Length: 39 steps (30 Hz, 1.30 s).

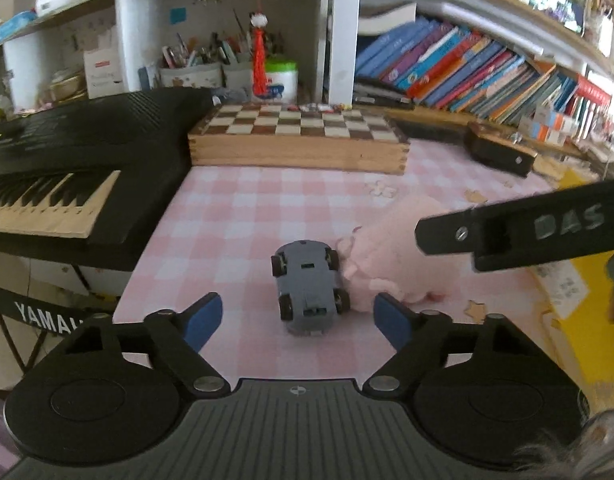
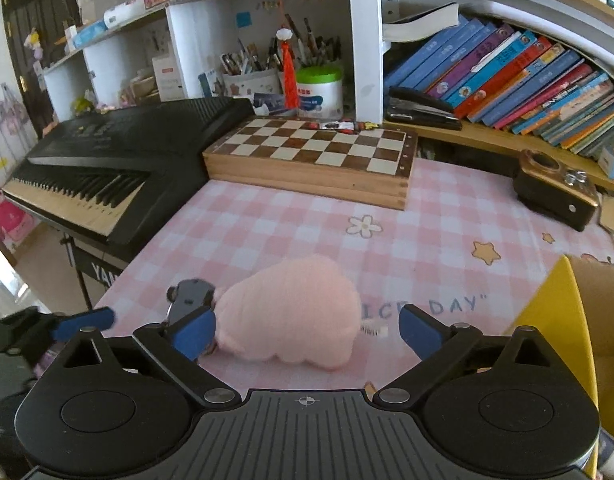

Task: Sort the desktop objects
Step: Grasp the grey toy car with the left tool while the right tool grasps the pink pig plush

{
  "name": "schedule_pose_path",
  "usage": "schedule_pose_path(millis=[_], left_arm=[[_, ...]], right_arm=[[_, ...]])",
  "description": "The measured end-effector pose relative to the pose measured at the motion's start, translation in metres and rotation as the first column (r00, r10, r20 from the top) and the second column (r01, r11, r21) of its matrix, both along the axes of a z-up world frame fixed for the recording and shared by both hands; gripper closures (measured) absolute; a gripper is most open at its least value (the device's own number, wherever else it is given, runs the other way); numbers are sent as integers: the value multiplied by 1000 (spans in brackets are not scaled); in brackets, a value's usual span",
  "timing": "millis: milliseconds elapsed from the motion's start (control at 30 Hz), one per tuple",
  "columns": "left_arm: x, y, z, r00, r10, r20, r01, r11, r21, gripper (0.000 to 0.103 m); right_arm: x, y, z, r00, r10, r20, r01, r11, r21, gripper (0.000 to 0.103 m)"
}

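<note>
The small grey toy car lay upside down on the pink checked tablecloth, its four black wheels up in the air. Right beside it, touching its right side, lay the soft pink plush toy. Both sat near the front edge of the desk.

I held my left gripper just in front of the car. Its two blue fingers were spread wide, one on each side of the car's near end, and they were not touching it. They held nothing.

My right gripper was low over the plush toy. Its blue fingers were wide open too, with the plush toy between them. The left finger looked very close to the toy, but I could not tell if it touched. It held nothing.

Farther back stood a wooden folding chessboard box. A black Yamaha keyboard was on the left. A small dark box with a brown top sat on the right, and a yellow cardboard box stood near my right gripper. Leaning books filled the shelf behind.
</note>
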<state>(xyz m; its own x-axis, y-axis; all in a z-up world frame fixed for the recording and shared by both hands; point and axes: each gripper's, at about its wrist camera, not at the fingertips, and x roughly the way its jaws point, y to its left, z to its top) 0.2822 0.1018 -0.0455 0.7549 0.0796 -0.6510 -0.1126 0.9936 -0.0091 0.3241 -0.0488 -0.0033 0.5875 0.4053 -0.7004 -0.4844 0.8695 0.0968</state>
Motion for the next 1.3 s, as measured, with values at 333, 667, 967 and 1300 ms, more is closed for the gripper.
schedule_pose_path(millis=[333,667,967,1300], left_arm=[[40,6,-25,995,-15,-94,16,1000,3,56],[23,32,-18,996,69,-58,-73,994,-75,63],[-11,54,-6,990,131,-45,-136,982,-130,63],[-19,41,17,997,75,12,-71,979,-193,63]], right_arm=[[27,19,-13,997,57,-52,-57,998,1,3],[47,33,-37,987,82,-139,-86,996,-23,0],[59,40,-60,969,73,-237,-72,997,10,0],[41,35,-42,979,96,-180,-96,995,8,7]])
